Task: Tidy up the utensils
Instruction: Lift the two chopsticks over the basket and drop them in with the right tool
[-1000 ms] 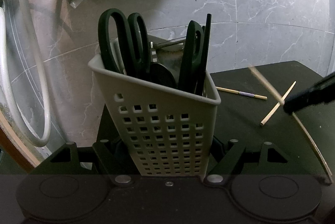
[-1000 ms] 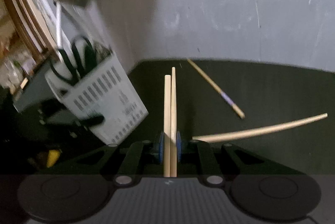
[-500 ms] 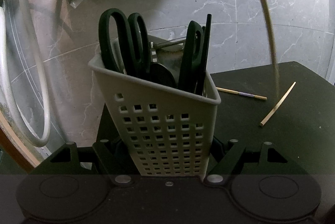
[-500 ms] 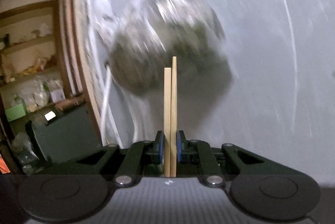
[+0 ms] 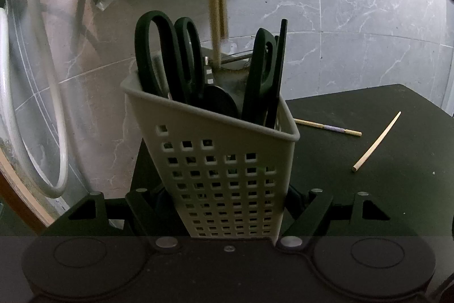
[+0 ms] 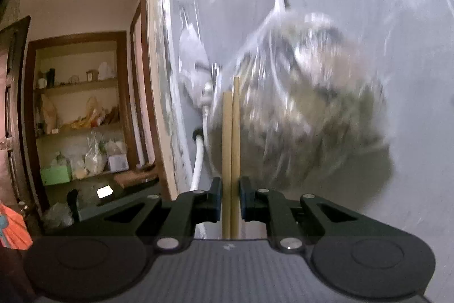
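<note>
The left gripper (image 5: 227, 213) is clamped on the lower walls of a pale perforated utensil basket (image 5: 224, 161), holding it tilted over the left edge of a dark table (image 5: 369, 203). The basket already carries a pair of black-handled scissors (image 5: 170, 56), another black handle (image 5: 262, 70) and a thin dark stick beside it, so part of the sorting looks done.

The right gripper (image 6: 230, 198) is closed on a pair of wooden chopsticks (image 6: 231, 138), which stand side by side between its blue pads. In the left wrist view the same chopsticks (image 5: 215, 8) hang upright just above the back of the basket, their lower ends at or just inside the rim; whether they touch anything in there cannot be told.

Two more pieces are left on the table: a chopstick with a purple band (image 5: 326, 127) near the far edge, just behind the basket, and a plain chopstick (image 5: 376, 142) lying toward the right side. By this reading the task is past halfway: the held pair must drop in, then those two follow.
</note>
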Demonstrator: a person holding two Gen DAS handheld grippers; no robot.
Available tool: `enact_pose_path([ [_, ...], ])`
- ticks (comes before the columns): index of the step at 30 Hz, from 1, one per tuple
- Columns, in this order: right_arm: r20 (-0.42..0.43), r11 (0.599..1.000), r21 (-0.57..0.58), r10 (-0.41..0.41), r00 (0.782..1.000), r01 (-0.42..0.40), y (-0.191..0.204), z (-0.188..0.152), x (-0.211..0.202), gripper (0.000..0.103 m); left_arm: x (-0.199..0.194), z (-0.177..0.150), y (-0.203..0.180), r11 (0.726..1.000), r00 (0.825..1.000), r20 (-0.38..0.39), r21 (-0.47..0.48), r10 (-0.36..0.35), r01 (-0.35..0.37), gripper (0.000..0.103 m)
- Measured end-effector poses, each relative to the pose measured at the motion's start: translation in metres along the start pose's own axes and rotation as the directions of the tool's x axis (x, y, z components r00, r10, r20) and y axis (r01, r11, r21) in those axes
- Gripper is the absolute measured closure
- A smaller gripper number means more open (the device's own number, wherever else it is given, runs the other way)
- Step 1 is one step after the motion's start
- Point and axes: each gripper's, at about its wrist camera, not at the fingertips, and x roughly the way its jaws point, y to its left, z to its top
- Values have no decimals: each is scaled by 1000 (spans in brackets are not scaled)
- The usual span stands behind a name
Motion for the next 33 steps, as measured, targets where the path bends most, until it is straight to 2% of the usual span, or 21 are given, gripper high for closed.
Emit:
enact_pose_path([
  [5, -69, 999, 31, -7, 998, 9, 0, -24, 9, 89, 0, 0, 0, 1000, 1000, 0, 0, 0, 0, 25],
  [15, -166, 999, 44, -24, 986, 32, 5, -53, 0, 89, 0, 0, 0, 1000, 1000, 1, 0, 0, 0, 25],
  [22, -223, 998, 51, -25, 974, 38, 4, -60, 1, 88, 0, 0, 0, 1000, 1000, 1, 0, 0, 0, 25],
  [24, -242, 998, 55, -26, 970, 41, 4, -62, 2, 85, 0, 0, 0, 1000, 1000, 1, 0, 0, 0, 25],
  [25, -247, 997, 58, -26, 969, 41, 4, -63, 2, 81, 0, 0, 0, 1000, 1000, 1, 0, 0, 0, 25],
  [27, -250, 997, 61, -25, 968, 42, 3, -64, 0, 60, 0, 0, 0, 1000, 1000, 1, 0, 0, 0, 25],
  [31, -243, 997, 63, -28, 970, 44, 2, -62, -3, 41, 0, 0, 0, 1000, 1000, 1, 0, 1, -1, 25],
  [33, -228, 996, 62, -45, 973, 60, 1, -60, -9, 25, 0, 0, 0, 1000, 1000, 1, 1, 0, 0, 25],
])
